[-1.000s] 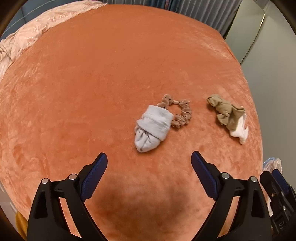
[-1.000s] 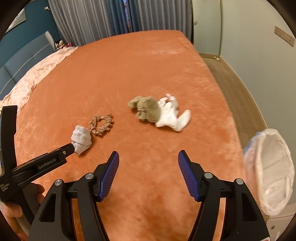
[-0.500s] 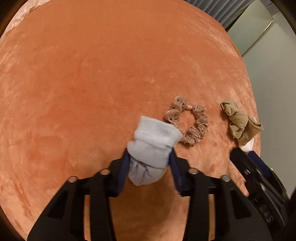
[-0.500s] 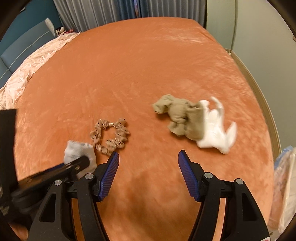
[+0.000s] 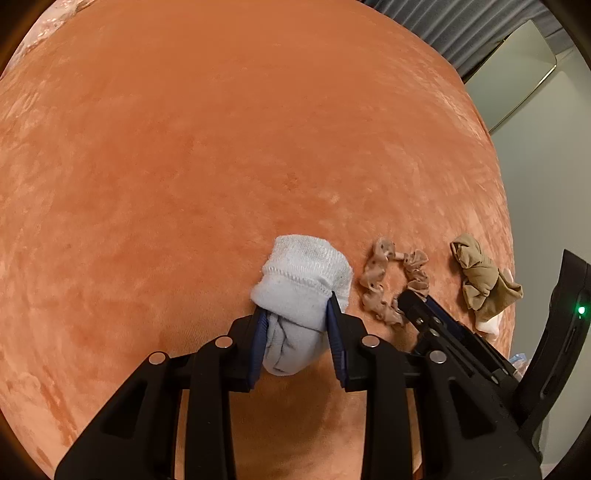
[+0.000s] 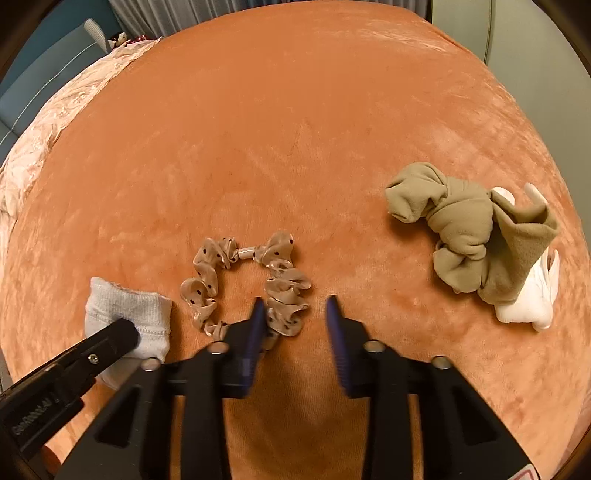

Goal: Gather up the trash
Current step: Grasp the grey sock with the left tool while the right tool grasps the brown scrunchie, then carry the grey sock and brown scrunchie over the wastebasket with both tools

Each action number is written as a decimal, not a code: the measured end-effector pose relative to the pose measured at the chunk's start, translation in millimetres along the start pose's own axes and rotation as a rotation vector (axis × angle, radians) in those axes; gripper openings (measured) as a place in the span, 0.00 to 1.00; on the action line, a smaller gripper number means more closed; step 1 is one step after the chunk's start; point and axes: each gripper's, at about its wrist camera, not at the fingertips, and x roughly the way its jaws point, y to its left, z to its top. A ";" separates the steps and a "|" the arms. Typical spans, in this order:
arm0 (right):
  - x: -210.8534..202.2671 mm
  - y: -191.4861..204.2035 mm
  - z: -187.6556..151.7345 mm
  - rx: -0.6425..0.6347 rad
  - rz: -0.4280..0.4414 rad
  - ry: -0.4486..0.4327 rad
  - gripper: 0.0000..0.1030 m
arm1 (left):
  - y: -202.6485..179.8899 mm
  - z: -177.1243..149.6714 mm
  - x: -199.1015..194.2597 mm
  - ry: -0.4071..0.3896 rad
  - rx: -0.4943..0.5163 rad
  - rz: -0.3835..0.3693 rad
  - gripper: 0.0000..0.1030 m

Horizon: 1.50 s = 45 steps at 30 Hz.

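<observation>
A rolled pale grey sock lies on the orange bedspread. My left gripper grips its lower half, pads pressing both sides, jaws still closing. Just right of the sock lies a beige dotted scrunchie. My right gripper points down at the scrunchie's right side. Its jaws are closing with that ruffled part between them; only the left pad touches the fabric. Farther right sits a crumpled tan cloth on top of a white cloth.
A pink patterned quilt covers the bed's far left side. The bed's right edge runs close beside the tan cloth, with a pale wall beyond. Grey curtains hang behind the bed. The left gripper's finger crosses the right wrist view's lower left.
My left gripper came down over the grey sock and closed on it. My right gripper dropped toward the scrunchie and its jaws narrowed around the scrunchie's right side.
</observation>
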 end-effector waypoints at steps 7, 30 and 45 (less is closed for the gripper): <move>-31.6 -16.8 -30.5 0.043 0.048 -0.019 0.10 | -14.0 -13.3 -21.5 -0.034 0.039 0.017 0.28; -246.8 -188.2 -113.8 0.262 0.017 -0.359 0.10 | -222.5 -140.7 -125.0 -0.127 0.349 -0.139 0.28; -324.7 -330.6 -183.1 0.447 -0.095 -0.486 0.10 | -367.7 -232.2 -127.2 -0.089 0.580 -0.234 0.28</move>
